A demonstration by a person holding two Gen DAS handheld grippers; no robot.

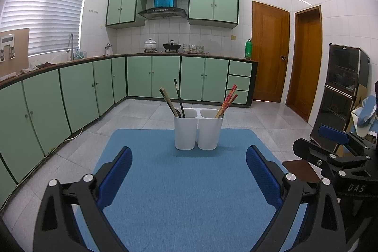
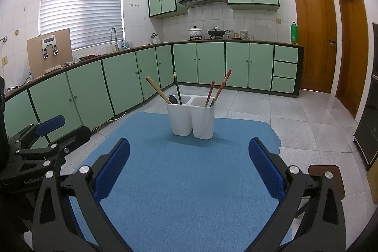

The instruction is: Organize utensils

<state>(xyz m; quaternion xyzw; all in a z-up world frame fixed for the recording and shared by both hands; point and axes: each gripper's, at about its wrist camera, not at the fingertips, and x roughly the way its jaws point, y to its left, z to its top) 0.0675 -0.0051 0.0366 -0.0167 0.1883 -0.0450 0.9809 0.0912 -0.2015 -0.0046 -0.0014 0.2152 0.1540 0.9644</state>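
Note:
A white two-compartment utensil holder [image 1: 198, 131] [image 2: 191, 119] stands upright on a blue mat [image 1: 177, 181] [image 2: 184, 171]. Its left compartment holds a bamboo-coloured stick [image 1: 168, 102] [image 2: 157, 90] and a black utensil [image 1: 178, 97] [image 2: 177, 93]. Its right compartment holds red patterned chopsticks [image 1: 227, 101] [image 2: 218, 89]. My left gripper [image 1: 189, 171] is open and empty, well short of the holder. My right gripper [image 2: 189, 164] is open and empty too, also short of the holder. Each gripper shows at the edge of the other's view.
The mat lies on a small table above a grey tiled floor [image 1: 271, 119]. Green kitchen cabinets [image 1: 78, 91] run along the left and back. A dark appliance cabinet [image 1: 342, 96] stands at the right. Two wooden doors [image 2: 314, 34] are at the back right.

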